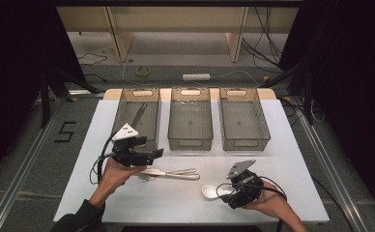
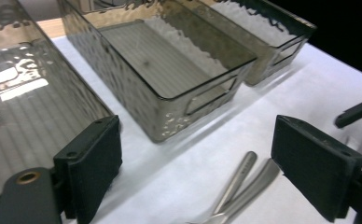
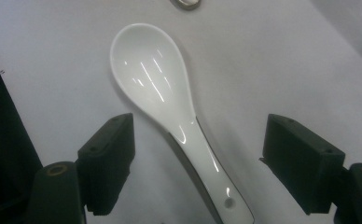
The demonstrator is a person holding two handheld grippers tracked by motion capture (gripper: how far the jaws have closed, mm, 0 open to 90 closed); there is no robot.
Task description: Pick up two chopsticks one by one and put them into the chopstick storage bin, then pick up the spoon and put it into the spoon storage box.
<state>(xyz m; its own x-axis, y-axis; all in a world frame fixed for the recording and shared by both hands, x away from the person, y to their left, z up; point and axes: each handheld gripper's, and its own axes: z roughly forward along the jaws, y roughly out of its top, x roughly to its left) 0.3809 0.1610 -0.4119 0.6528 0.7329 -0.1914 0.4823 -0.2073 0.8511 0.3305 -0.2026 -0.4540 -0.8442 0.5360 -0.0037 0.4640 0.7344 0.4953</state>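
white spoon (image 3: 170, 116) lying on the white desk (image 1: 185, 198) near its front edge toward the right corner, its handle between the wide-apart jaws of the right gripper (image 3: 198, 163), the pads clear of it on both sides. left gripper (image 1: 147, 155), jaws likewise spread with nothing between them, held above the front-left part of the desk over metal cutlery (image 1: 173, 173) lying at mid-desk. beyond, three clear bins (image 1: 190, 118) stand side by side along the far edge.
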